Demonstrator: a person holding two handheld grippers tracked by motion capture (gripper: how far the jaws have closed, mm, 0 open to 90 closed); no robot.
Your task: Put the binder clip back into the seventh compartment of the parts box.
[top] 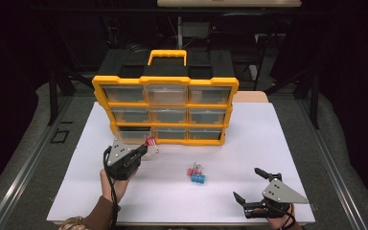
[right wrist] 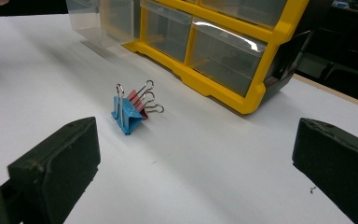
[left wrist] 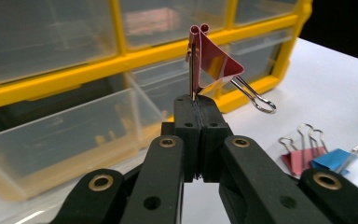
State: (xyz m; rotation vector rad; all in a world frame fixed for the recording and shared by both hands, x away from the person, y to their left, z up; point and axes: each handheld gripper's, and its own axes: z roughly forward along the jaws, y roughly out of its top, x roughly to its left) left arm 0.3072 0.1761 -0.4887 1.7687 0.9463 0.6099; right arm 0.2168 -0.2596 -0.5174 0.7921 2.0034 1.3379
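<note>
High view: a person seated at a white table [top: 249,143] works two hand-held black tongs before a yellow plastic organiser with clear drawers [top: 166,108], which stands upright near the table's far edge. The left tongs [top: 143,151] are pressed fully together on one wire handle of a dark red metal binder clip [top: 151,141], which they hold off the table just in front of the organiser's bottom row. There the lower-left clear drawer [left wrist: 51,140] is pulled out toward the person.

Left gripper view: the clip [left wrist: 214,63] stands above the closed tong tips [left wrist: 196,100], its folded body uppermost and its second wire loop hanging free to the right, with the pulled-out drawer just beside and below it.

Near the middle of the table lie a pink binder clip [top: 192,170] and a blue binder clip [top: 198,178], touching each other and well apart from both tongs.

Right gripper view: the right tongs [right wrist: 191,168] are spread wide with nothing between their pads, and they face the blue clip [right wrist: 126,116] and the pink one [right wrist: 137,102] across bare table. In the high view these tongs [top: 249,184] sit at the near right corner, in the person's right hand [top: 280,221].
</note>
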